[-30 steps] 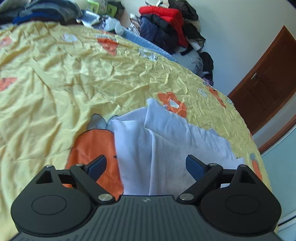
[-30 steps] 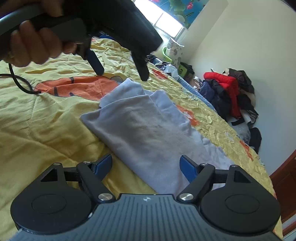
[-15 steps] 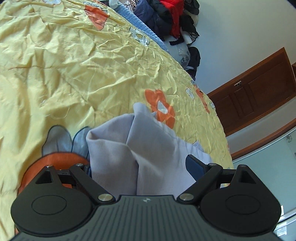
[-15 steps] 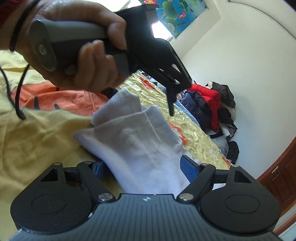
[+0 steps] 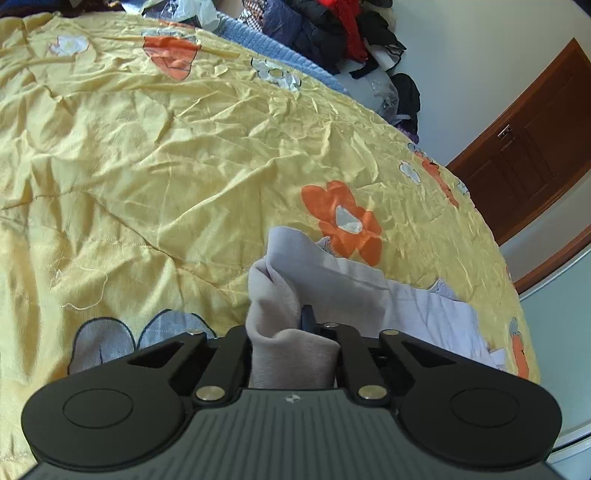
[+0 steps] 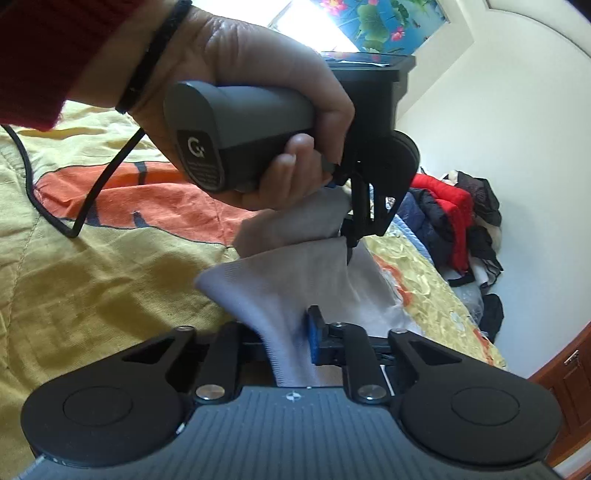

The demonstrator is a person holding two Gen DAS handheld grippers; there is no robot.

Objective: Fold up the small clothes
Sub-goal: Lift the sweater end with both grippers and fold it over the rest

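A pale wall (image 5: 480,66) closes the far side of the room, with a brown wooden door (image 5: 532,147) at the right in the left wrist view and a bright flower picture (image 6: 376,22) high above the window in the right wrist view. Filling most of both views is the bed, covered by a crumpled yellow quilt (image 5: 155,147) printed with orange flowers (image 5: 343,221) and a large orange patch (image 6: 122,195) at the left of the right wrist view. Along the far edge of the bed lies a heap of clothes (image 5: 332,33) in red, navy and black (the red jacket (image 6: 447,199) stands out most), with a blue knitted blanket (image 5: 266,44) just beside it. On the near right part of the quilt lies the small garment (image 5: 354,291), light grey-lilac, partly spread flat to the right and partly drawn up off the surface. The left gripper (image 5: 295,332) is clenched on a bunched fold of that garment, cloth filling the gap between its fingers. The right gripper (image 6: 291,336) is likewise clamped on the garment's near edge, the fabric stretched up and away from it toward the left gripper, which the person's left hand (image 6: 258,122) holds by its grey handle above the cloth. A black cable (image 6: 55,206) loops over the quilt at the left, and a black band (image 6: 155,55) circles the wrist.
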